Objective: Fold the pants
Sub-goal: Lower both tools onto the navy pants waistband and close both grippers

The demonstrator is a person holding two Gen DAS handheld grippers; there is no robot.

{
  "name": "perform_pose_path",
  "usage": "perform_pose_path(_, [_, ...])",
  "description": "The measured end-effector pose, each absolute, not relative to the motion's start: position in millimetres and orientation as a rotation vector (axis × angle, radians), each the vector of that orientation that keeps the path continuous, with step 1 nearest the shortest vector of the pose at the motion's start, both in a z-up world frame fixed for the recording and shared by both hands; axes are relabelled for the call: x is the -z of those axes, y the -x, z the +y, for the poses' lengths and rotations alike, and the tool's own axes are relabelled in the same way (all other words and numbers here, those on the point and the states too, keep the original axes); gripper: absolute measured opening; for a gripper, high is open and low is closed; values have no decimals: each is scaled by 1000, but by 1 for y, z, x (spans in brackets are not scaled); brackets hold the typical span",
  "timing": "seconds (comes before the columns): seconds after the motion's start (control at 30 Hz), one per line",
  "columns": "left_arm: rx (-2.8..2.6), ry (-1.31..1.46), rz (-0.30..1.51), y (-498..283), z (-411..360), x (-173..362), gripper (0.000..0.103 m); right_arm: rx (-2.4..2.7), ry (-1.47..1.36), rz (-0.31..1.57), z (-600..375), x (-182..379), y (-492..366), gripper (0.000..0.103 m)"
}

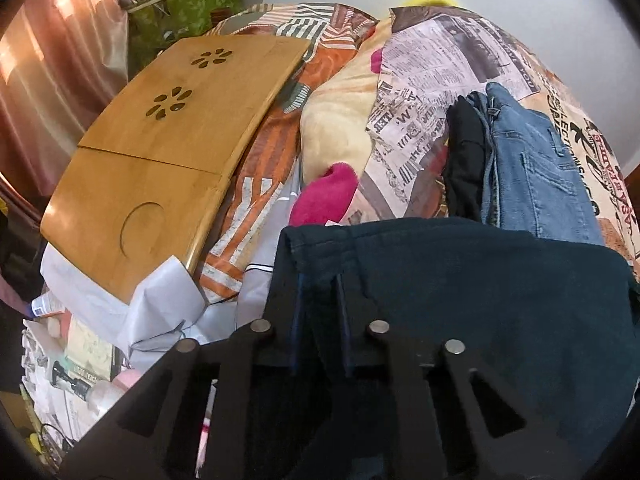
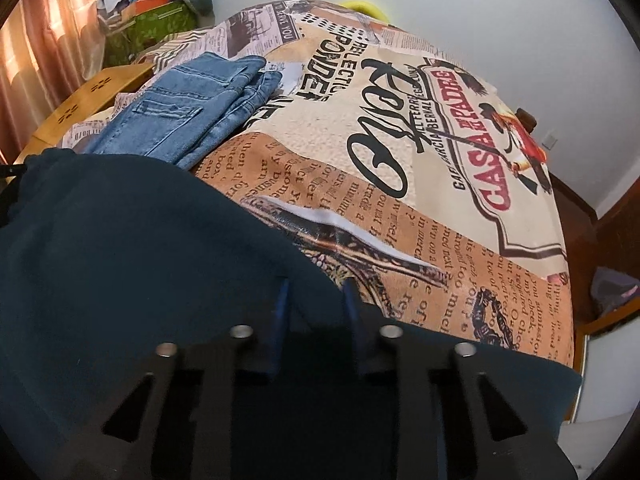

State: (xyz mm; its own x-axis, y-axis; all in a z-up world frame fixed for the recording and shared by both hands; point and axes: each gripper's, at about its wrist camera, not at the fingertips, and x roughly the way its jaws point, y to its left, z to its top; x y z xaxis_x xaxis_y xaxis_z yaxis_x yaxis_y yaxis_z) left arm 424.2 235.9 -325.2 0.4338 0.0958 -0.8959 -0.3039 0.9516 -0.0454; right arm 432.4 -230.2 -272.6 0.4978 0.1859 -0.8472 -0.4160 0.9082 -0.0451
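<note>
Dark navy pants [image 1: 480,300] lie across the near part of the printed bedspread [image 1: 424,64]; they also fill the near left of the right wrist view [image 2: 120,260]. My left gripper [image 1: 320,280] is shut on the pants' left edge near the waistband. My right gripper [image 2: 316,284] is shut on the pants' right edge, with fabric between the blue pads. Both hold the cloth close to the bed surface [image 2: 440,128].
Folded blue jeans [image 1: 532,168] and a black garment [image 1: 466,160] lie further back on the bed; the jeans also show in the right wrist view [image 2: 192,112]. A wooden lap tray [image 1: 160,152] rests at left, with a pink cloth [image 1: 326,194], a cream pillow [image 1: 332,128], a curtain and clutter.
</note>
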Motion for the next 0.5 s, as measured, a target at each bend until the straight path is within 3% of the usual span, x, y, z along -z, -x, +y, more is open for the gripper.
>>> perform_pose_path(0.03, [-251, 200, 1084, -423, 234, 320, 0, -365, 263, 975, -231, 270, -430, 17])
perform_pose_path(0.23, [-248, 98, 972, -428, 227, 279, 0, -329, 248, 890, -237, 242, -433, 13])
perform_pose_path(0.37, [-235, 161, 1019, -442, 241, 273, 0, -313, 286, 846, -232, 226, -435, 13])
perform_pose_path(0.47, [-213, 211, 1050, -445, 248, 284, 8, -317, 298, 845, -230, 229, -434, 13])
perform_pose_path(0.5, [-210, 217, 1066, -446, 247, 289, 18, -318, 292, 849, -231, 231, -433, 13])
